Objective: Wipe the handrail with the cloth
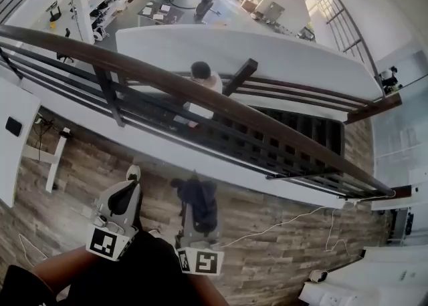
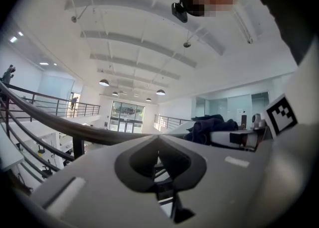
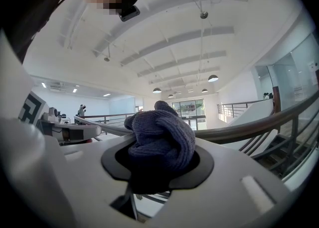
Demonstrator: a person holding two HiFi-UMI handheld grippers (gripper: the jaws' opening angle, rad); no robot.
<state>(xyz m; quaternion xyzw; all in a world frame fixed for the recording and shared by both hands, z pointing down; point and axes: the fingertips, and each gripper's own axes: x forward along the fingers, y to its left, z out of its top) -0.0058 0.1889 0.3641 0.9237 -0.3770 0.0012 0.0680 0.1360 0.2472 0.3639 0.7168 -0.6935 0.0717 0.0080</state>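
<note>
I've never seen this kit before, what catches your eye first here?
A long dark handrail sweeps diagonally across the head view, over a stairwell. Below it, the right gripper is shut on a bunched dark blue cloth, while the left gripper beside it is shut and empty.

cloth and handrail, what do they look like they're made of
The cloth looks like a soft knit or microfibre fabric, dark blue-grey and matte: fine ribbed texture shows, and it bunches in thick folds. The handrail looks like dark brown wood or a wood-look cap, smooth and slightly glossy, with a pale sheen along its top; which of the two cannot be told.
</note>
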